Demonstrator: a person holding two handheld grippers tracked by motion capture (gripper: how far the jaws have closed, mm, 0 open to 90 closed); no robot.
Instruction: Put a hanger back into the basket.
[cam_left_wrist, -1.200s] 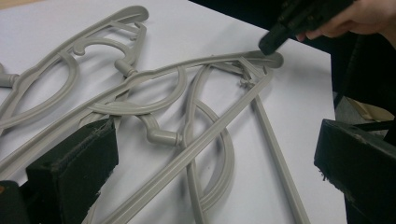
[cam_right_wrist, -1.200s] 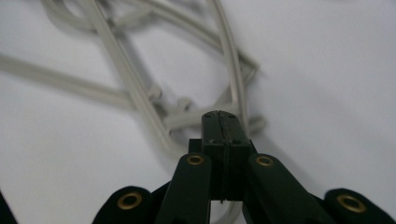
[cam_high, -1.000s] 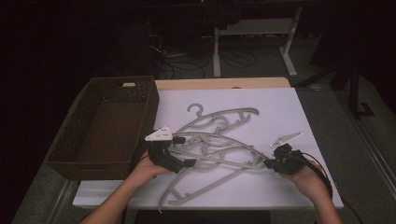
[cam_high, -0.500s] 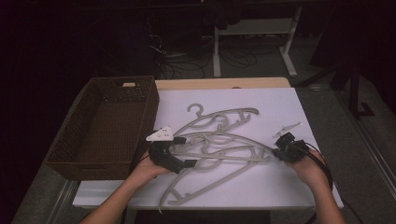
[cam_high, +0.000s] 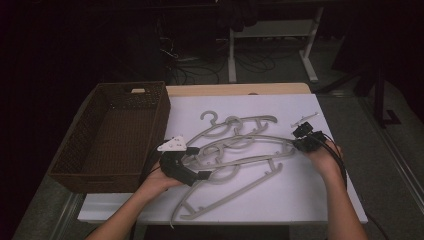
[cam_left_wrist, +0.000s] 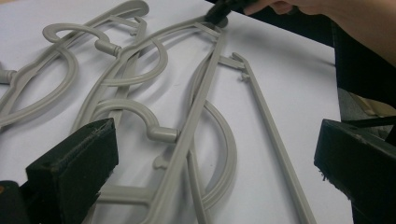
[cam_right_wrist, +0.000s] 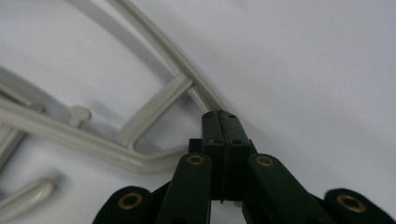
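While the hangers lay tangled on the white table, these relations mattered:

Pile: several grey hangers overlapped mid-table, hooks toward the basket side, arms running out to the person's right.

Top hanger: its long axis ran across the table, roughly from the left gripper to the right gripper; in the left gripper view its bar ran away from the camera, straight toward the other gripper at the far end.

Right gripper: jaws pressed together with no gap in the right gripper view, tip sitting at the hanger's end corner; whether plastic was pinched between them could not be told.

Left gripper: jaws spread wide, one on each side of the hanger's hook end, the pad not touching the plastic.

Nearer hand: each end had its own gripper; the left one sat nearer the basket.

Likely next need: closing the left jaws on the bar between them, then lifting both ends level, since the basket lay to the left of the pile, beside the left gripper.

Risk: neighbouring hooks were interlaced and might drag along.
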